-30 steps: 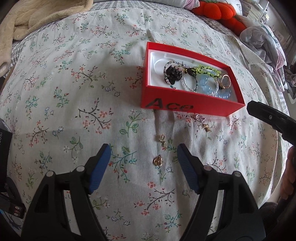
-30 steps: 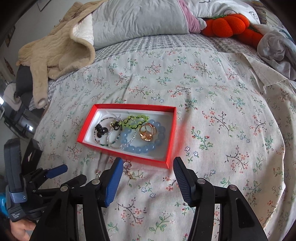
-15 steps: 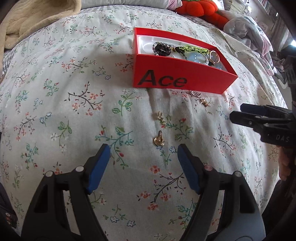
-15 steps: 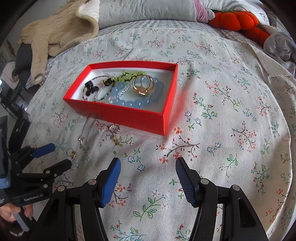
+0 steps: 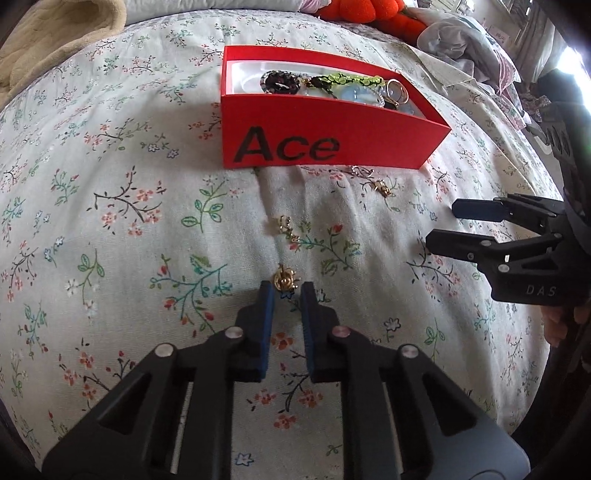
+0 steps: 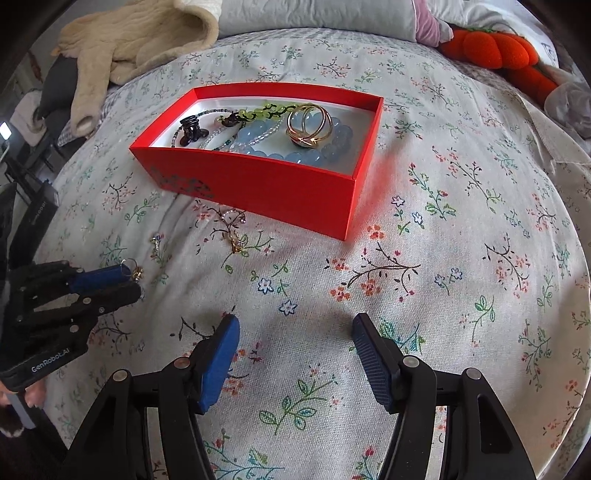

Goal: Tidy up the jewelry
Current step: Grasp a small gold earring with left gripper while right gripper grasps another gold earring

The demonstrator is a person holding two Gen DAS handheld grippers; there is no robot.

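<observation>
A red box (image 5: 332, 125) marked "Ace" sits on the floral bedspread and holds bead bracelets, a black clip and a gold ring (image 6: 308, 123). In front of it lie a thin chain with a gold pendant (image 5: 373, 181) and a small gold earring (image 5: 288, 227). My left gripper (image 5: 287, 290) points down at the bed. Its jaws are closing, almost together, with a gold earring (image 5: 284, 278) caught between the tips. From the right wrist this earring (image 6: 131, 267) shows at the left gripper's (image 6: 131, 282) tip. My right gripper (image 6: 295, 321) hovers above bare bedspread, jaws opening, nothing between them.
A beige blanket (image 6: 122, 48) and a grey pillow (image 6: 314, 18) lie at the far side of the bed. An orange plush (image 6: 491, 48) and crumpled clothes (image 5: 461, 37) are at the far right. A black box (image 6: 37, 214) stands at the bed's left edge.
My left gripper's jaws went from wide apart to nearly together around the gold earring. Both grippers sank closer to the bed, and the box looks nearer and lower-angled.
</observation>
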